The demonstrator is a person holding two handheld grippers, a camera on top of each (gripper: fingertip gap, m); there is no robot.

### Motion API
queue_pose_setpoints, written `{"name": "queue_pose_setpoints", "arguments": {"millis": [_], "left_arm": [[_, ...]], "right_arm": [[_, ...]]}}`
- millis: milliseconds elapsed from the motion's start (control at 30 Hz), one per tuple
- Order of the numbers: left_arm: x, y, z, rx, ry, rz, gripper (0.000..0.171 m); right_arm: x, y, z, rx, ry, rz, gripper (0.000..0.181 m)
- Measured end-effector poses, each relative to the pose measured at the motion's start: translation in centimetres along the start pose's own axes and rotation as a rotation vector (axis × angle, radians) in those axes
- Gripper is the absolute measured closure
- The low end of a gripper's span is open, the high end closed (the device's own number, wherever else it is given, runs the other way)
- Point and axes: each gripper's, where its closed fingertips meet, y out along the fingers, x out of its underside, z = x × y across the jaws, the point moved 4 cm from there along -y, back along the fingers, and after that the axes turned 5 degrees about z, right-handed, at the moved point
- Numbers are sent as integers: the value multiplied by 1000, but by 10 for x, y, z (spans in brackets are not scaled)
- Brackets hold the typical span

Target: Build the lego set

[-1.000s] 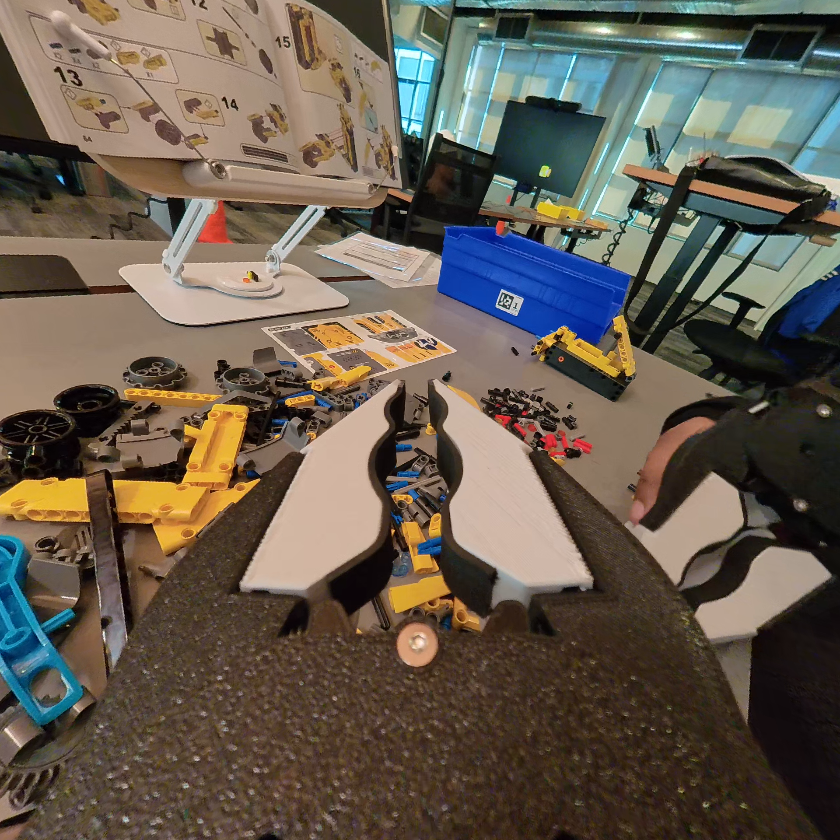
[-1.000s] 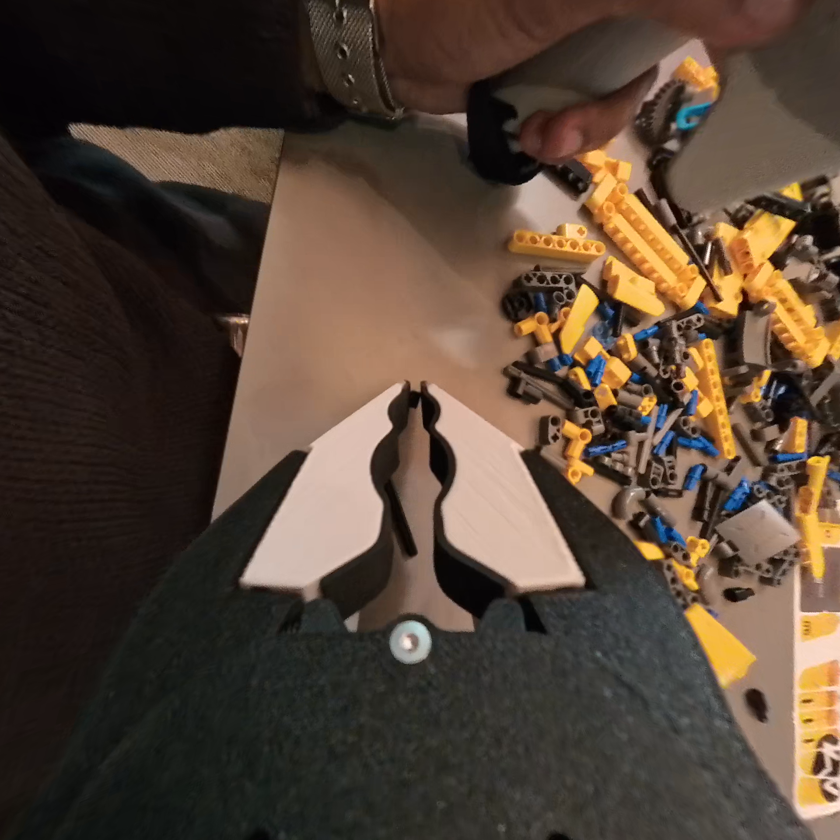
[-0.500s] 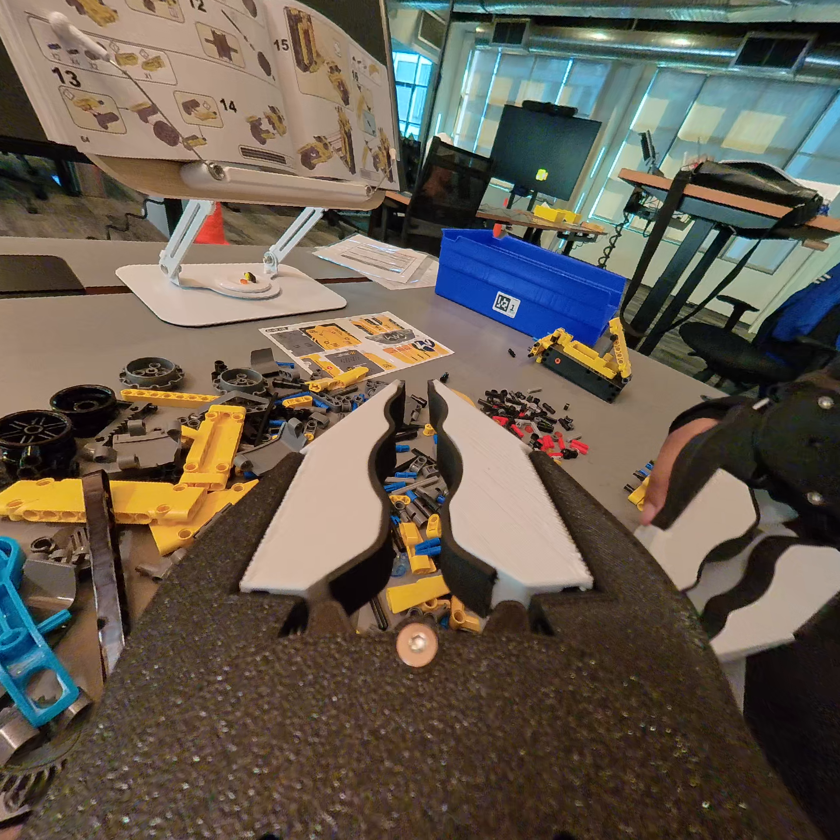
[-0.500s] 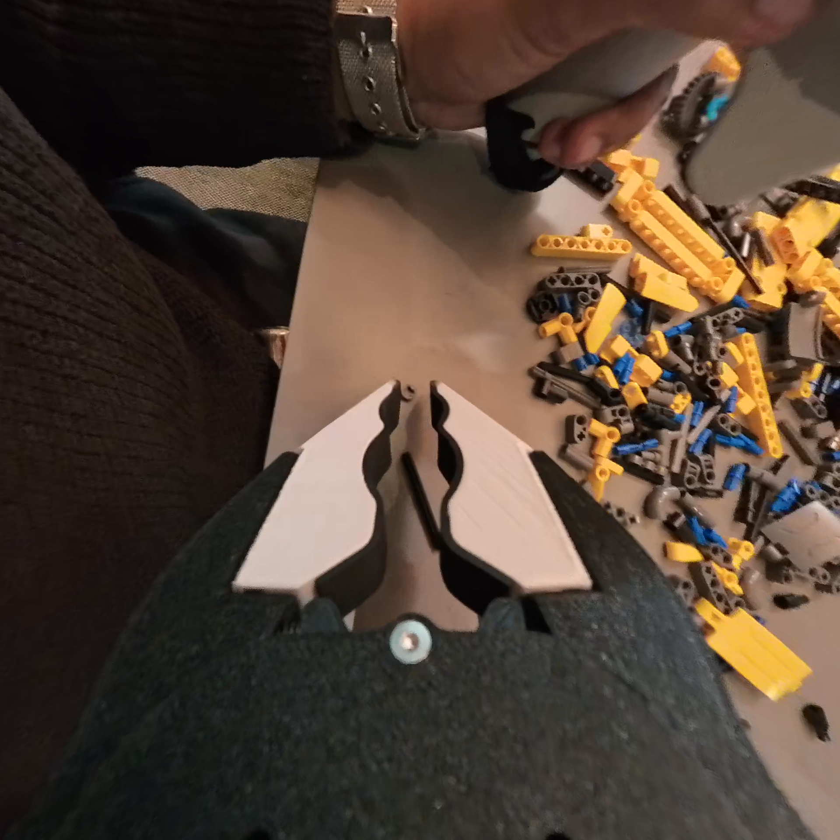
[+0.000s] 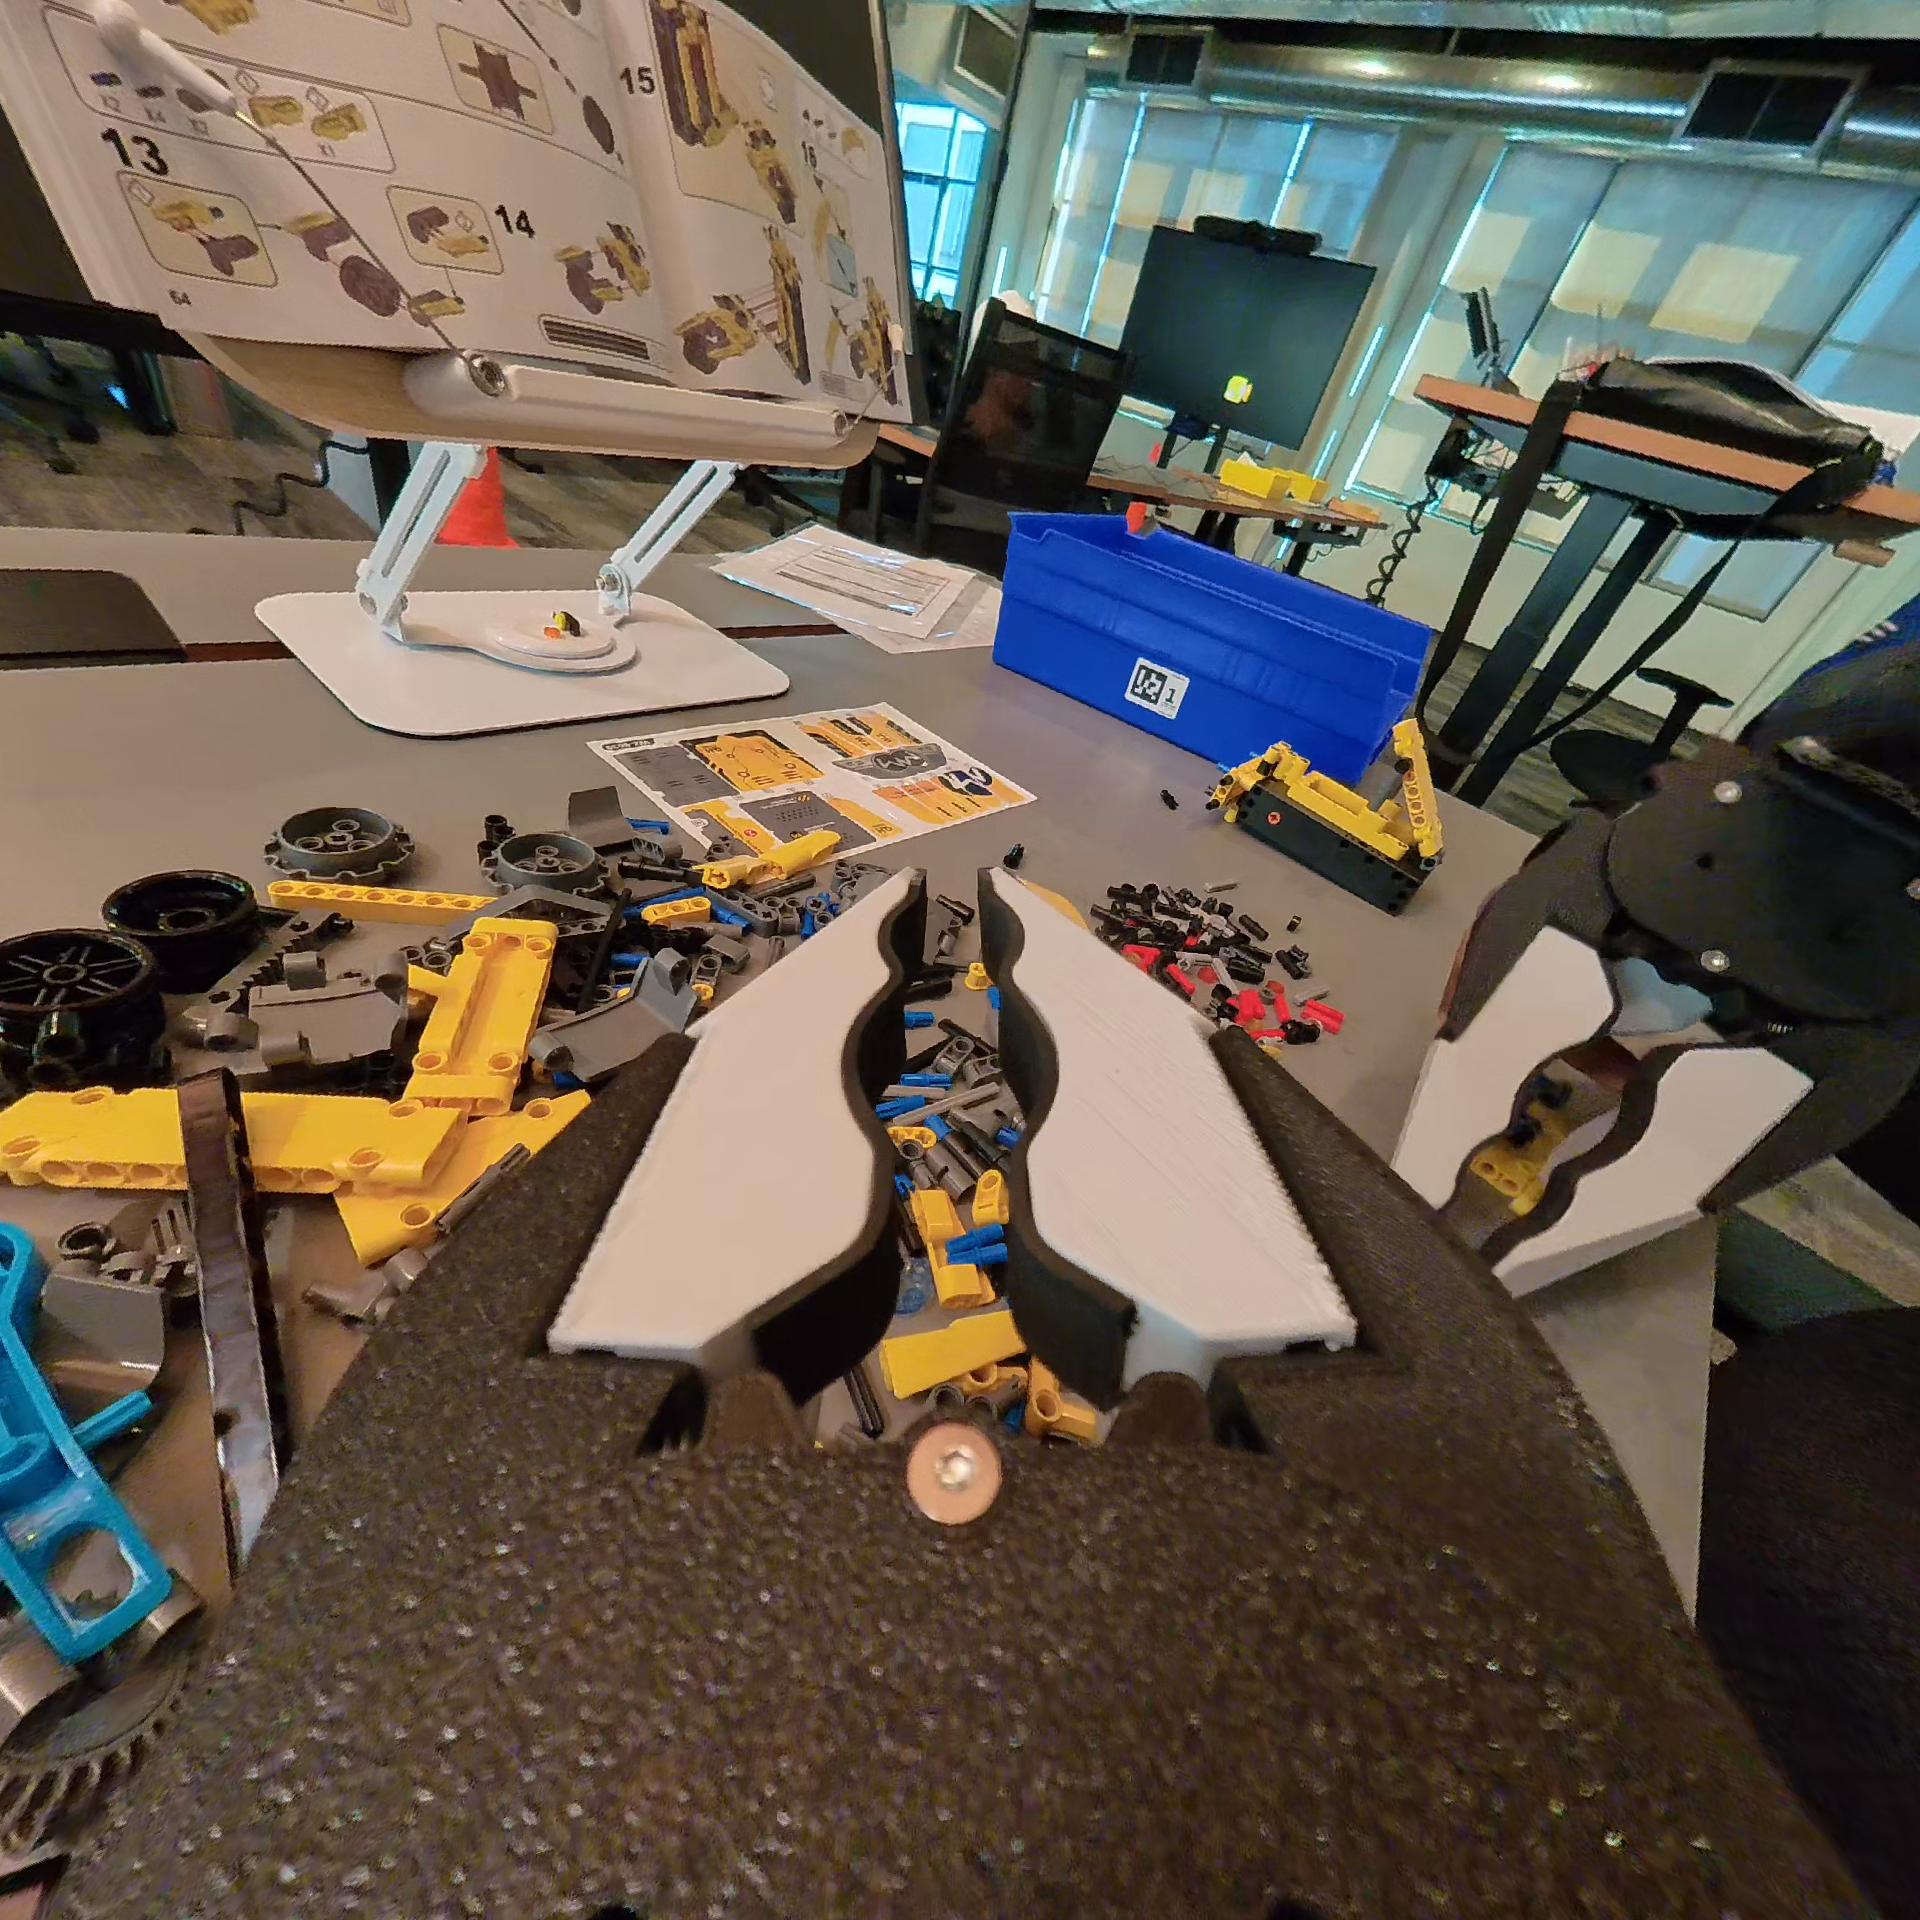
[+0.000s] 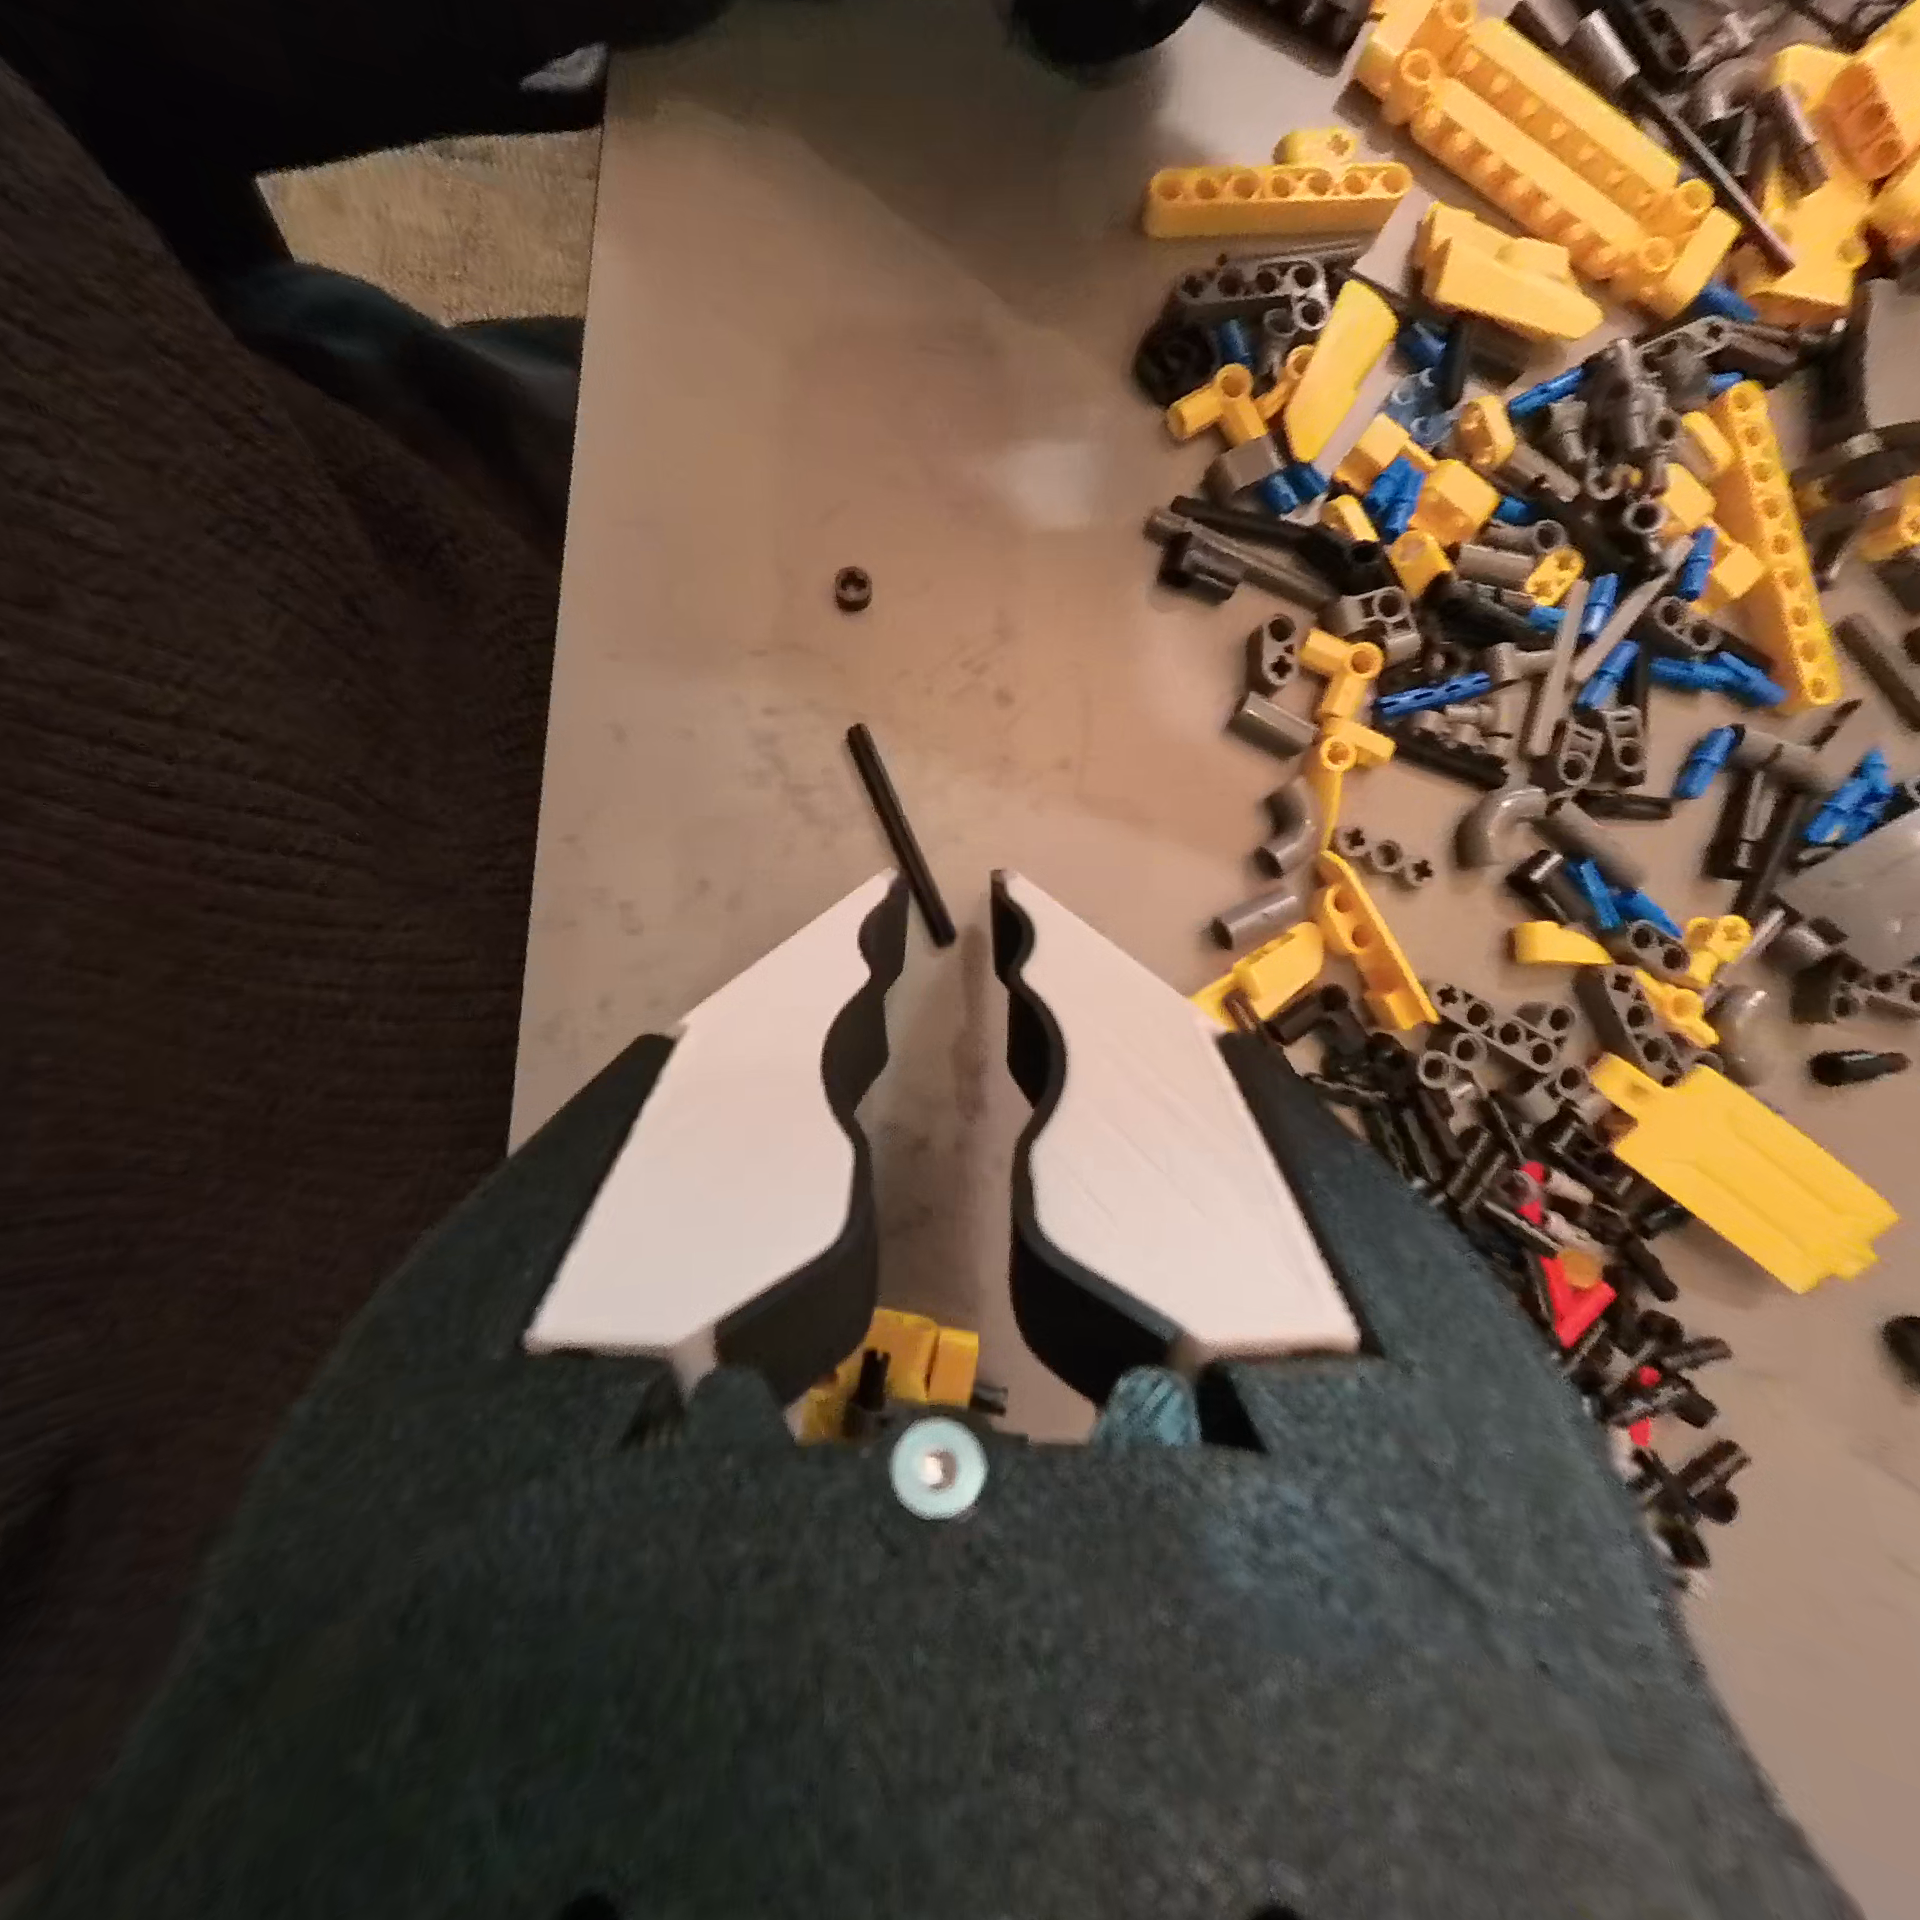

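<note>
My right gripper (image 6: 945, 883) is open and empty, low over the grey table (image 6: 790, 436) near its left edge. A thin black axle (image 6: 896, 831) lies on the table with its near end between the fingertips, touching neither. A small black ring (image 6: 854, 589) lies farther ahead. My left gripper (image 5: 951, 885) is slightly open and empty, held above a pile of yellow, grey, black and blue building parts (image 5: 468, 1018). The right gripper also shows in the left wrist view (image 5: 1496, 1226), at the right.
The parts pile (image 6: 1558, 623) spreads right of the right gripper. An instruction booklet on a white stand (image 5: 468, 187), a sticker sheet (image 5: 810, 774), a blue bin (image 5: 1205, 644), a yellow-and-black sub-assembly (image 5: 1340, 821) and black wheels (image 5: 73, 977) sit on the table. A person's dark clothing (image 6: 260, 727) borders the table edge. The left gripper's tips are roughly 20 centimeters from the right gripper's.
My right gripper went from almost shut to open and drew back; the black axle and small ring now lie on the table ahead of it. The left gripper barely moved.
</note>
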Motion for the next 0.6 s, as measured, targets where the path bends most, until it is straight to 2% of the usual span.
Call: {"name": "queue_pose_setpoints", "arguments": {"millis": [167,233,333,433,533,600], "left_arm": [[0,0,0,0,0,2,163],[-1,-1,1,3,5,8,162],[-6,-4,6,26,21,36,162],[-6,-14,26,72,-26,31,162],[16,-29,54,86,-26,-109,161],[28,-41,68,57,-12,-156,159]], "right_arm": [[2,9,-1,-16,-35,-40,166],[1,10,-4,-40,-25,-45,176],[-1,11,-5,3,-60,-38,177],[-15,4,-3,85,-87,59,177],[-32,-11,4,172,-94,211,177],[-39,-20,9,214,-87,284,177]]}}
